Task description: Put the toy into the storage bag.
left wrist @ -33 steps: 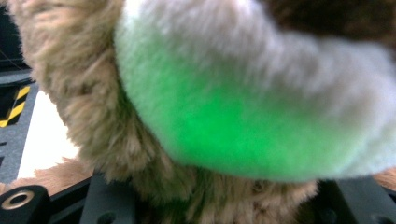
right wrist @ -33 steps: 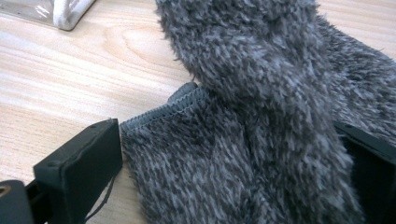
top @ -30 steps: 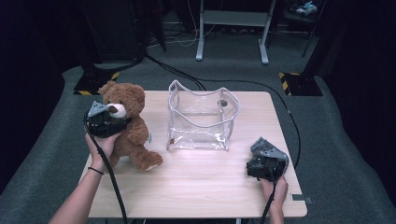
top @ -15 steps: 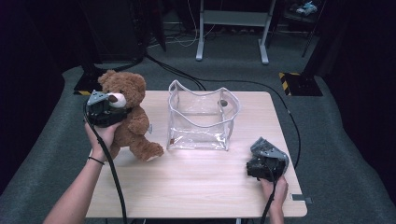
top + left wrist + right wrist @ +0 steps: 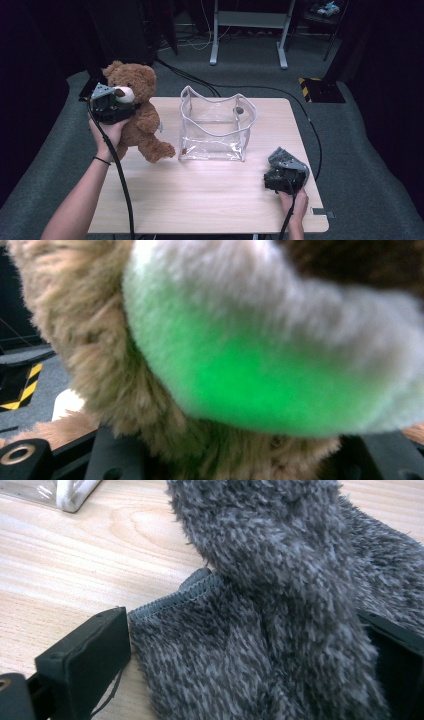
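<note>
Bear: While we lift it, the fluffy brown teddy bear [image 5: 136, 116] hangs over the table's left edge.
Left gripper [image 5: 113, 103]: squeezes its neck.
Right gripper [image 5: 283, 175]: holds fuzzy grey cloth [image 5: 280, 630], right front corner.
Risk: we may bump the clear plastic bag [image 5: 216, 126].

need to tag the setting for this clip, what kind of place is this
Probably a lab or studio set up for recording, not a home: a lone wooden table on grey carpet, dark surroundings, a metal stand behind, cables across the floor and black-and-yellow hazard tape. A teddy bear and clear bag serve as props.
</note>
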The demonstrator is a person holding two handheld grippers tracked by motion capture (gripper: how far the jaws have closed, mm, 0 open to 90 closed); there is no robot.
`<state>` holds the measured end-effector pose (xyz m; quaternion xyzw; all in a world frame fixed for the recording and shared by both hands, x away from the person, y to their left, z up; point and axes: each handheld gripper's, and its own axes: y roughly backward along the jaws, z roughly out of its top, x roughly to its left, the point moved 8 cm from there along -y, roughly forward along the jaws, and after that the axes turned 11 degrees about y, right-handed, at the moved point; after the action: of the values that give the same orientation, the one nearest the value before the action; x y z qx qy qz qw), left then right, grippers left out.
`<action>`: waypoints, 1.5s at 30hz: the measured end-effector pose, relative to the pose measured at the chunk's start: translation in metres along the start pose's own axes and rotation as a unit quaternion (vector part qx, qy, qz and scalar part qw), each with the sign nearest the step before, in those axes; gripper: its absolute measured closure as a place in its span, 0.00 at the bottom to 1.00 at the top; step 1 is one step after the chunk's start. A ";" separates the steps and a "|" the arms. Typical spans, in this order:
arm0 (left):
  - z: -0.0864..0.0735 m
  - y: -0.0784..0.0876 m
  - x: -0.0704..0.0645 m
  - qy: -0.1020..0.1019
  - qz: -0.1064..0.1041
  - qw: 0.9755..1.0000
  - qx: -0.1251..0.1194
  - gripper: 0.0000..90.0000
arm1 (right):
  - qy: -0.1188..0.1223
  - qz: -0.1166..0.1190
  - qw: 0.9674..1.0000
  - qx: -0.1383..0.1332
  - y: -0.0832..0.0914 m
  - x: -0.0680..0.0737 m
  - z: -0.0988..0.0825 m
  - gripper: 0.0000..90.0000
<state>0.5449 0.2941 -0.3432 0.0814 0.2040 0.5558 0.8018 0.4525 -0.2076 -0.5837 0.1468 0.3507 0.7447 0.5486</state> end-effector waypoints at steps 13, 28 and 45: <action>0.036 0.002 -0.012 -0.011 0.001 1.000 -0.017 0.50 | 0.000 0.000 1.000 0.000 0.000 0.000 0.000 0.02; 0.063 -0.009 -0.027 -0.021 -0.004 1.000 -0.020 0.50 | 0.000 -0.001 1.000 0.000 0.000 0.000 0.000 0.02; 0.100 -0.021 -0.074 -0.040 -0.029 0.998 -0.038 0.49 | 0.000 -0.001 1.000 0.001 0.000 0.000 0.000 0.02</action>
<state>0.5825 0.2277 -0.2423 0.0669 0.1533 0.5356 0.8277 0.4524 -0.2078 -0.5837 0.1468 0.3513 0.7441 0.5489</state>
